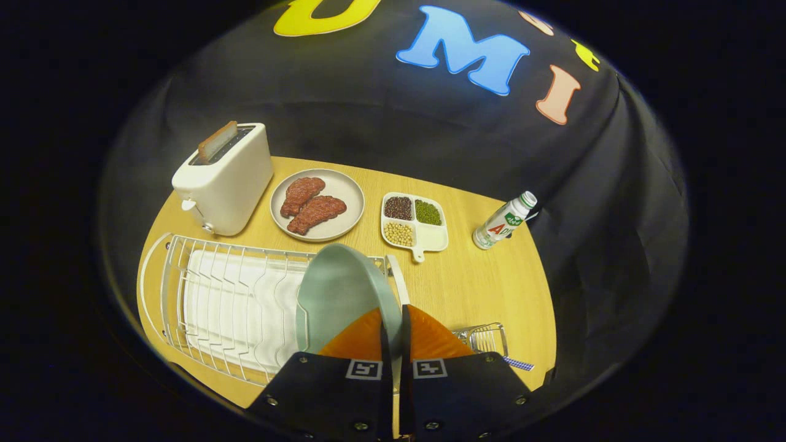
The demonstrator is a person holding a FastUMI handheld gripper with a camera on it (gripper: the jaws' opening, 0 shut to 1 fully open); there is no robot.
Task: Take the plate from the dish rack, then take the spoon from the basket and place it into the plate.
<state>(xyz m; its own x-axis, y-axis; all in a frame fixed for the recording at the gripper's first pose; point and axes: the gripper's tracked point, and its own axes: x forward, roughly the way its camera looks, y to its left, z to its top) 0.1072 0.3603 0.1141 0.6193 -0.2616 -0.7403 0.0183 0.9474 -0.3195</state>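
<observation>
Two fingers of the gripper (395,334) are clenched on the rim of the pale green plate (344,294), which stands on edge at the near end of the white dish rack (233,301) on the desk (479,288). I judge the plate stiff, smooth and probably slippery, breakable if dropped, so a firm pinch on the rim suits it. Just beside the fingers lies the small wire basket (485,337), with the spoon's checked handle (521,364) poking out; that thin handle looks light and is the place to take hold. On the bottle (505,221), the label's writing is too small to read reliably.
</observation>
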